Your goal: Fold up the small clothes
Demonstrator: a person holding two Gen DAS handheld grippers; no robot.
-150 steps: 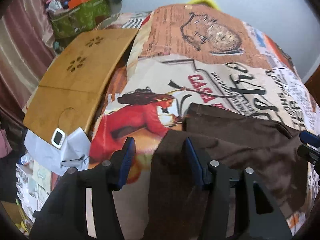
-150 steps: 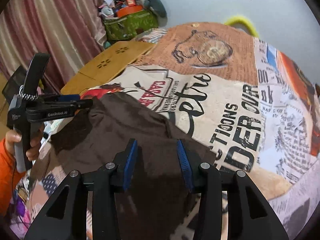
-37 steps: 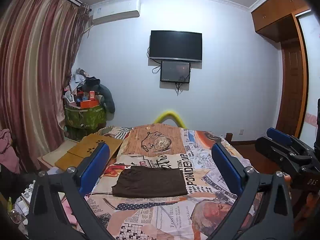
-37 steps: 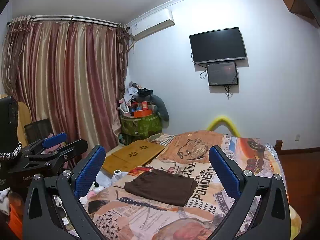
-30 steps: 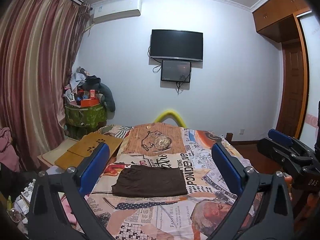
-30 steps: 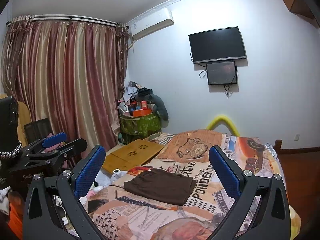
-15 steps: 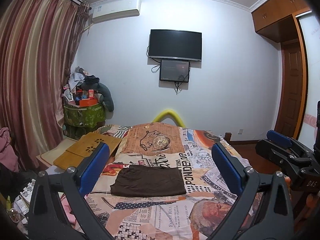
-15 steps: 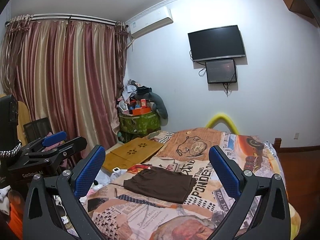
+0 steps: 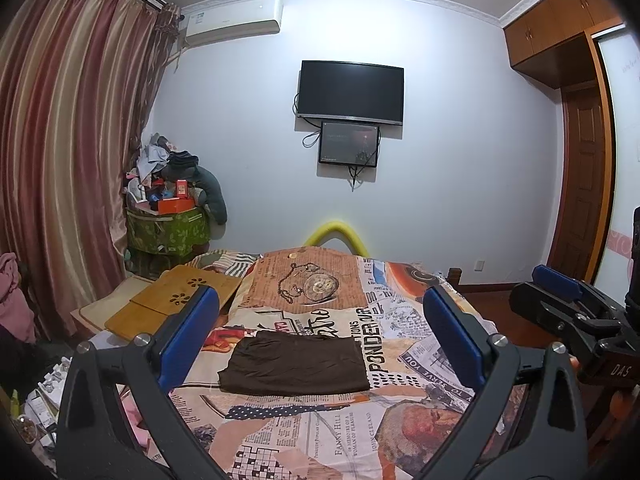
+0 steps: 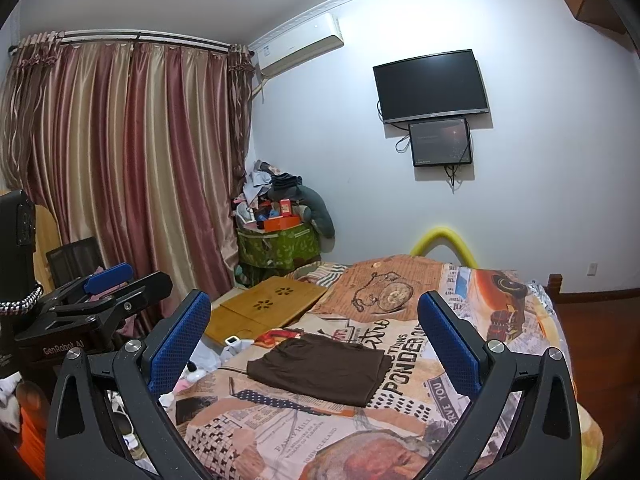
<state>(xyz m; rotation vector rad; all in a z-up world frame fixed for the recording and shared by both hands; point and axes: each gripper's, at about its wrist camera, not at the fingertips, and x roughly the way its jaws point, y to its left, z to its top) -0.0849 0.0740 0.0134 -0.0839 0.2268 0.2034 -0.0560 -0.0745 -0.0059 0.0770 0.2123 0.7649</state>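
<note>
Left gripper [image 9: 320,336]: black frame, silver screws, blue textured pads [image 9: 188,336]; white "GenRobot.AI" lettering and a black-and-white braided cord on the body. Right gripper [image 10: 314,342]: same black frame, blue pads [image 10: 178,344], silver screws; white "DAS" lettering

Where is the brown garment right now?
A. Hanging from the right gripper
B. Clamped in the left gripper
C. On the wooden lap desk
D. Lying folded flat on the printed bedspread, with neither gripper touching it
D. The brown garment lies as a flat folded rectangle on the bedspread, while the left gripper and right gripper are both open and empty, well back from it.
</note>
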